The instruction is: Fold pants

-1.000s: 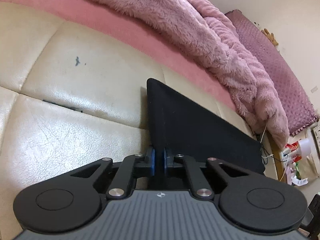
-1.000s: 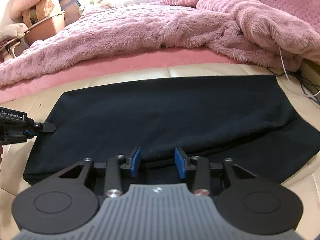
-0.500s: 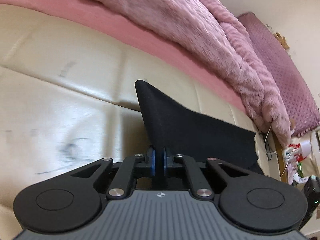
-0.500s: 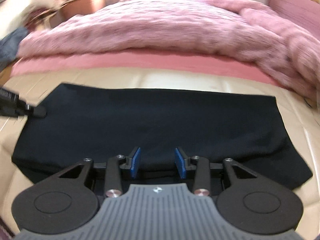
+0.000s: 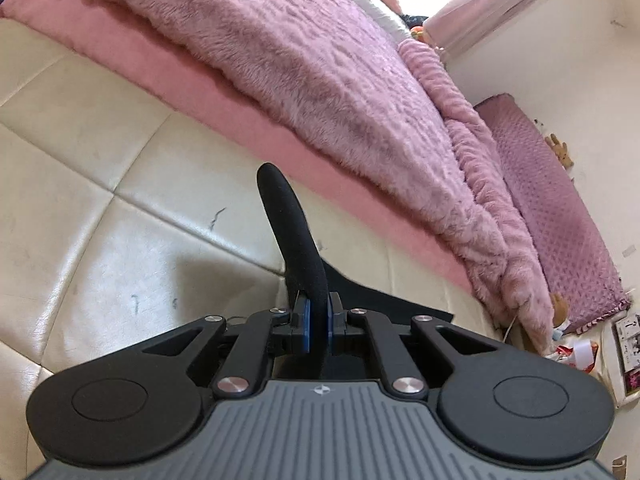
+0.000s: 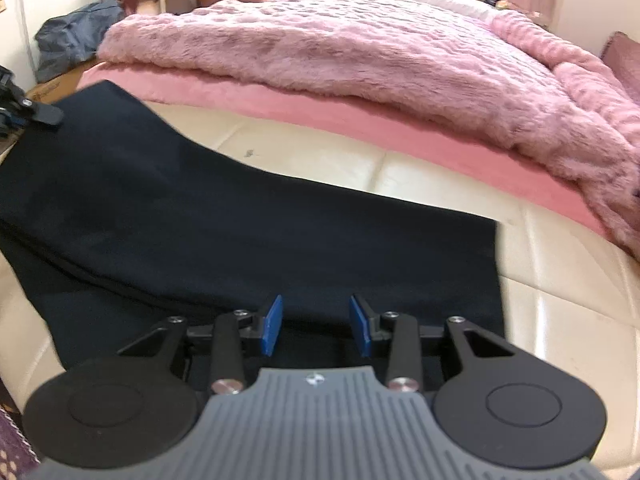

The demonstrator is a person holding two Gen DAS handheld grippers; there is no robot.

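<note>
The left gripper [image 5: 318, 326] is clamped on the pants' [image 6: 248, 236] end, raised off the cream sofa [image 5: 120, 216]. The right gripper [image 6: 316, 326] hovers over them, jaws apart, nothing between. A thin pinch could slip and drop the fold. A second ago the pants lay flat.

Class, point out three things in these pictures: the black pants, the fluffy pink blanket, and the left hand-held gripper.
black pants [image 6: 280, 240], right wrist view, flat middle of the cloth.
fluffy pink blanket [image 6: 360, 40], right wrist view, top surface.
left hand-held gripper [image 5: 317, 322], left wrist view, between fingertips.
</note>
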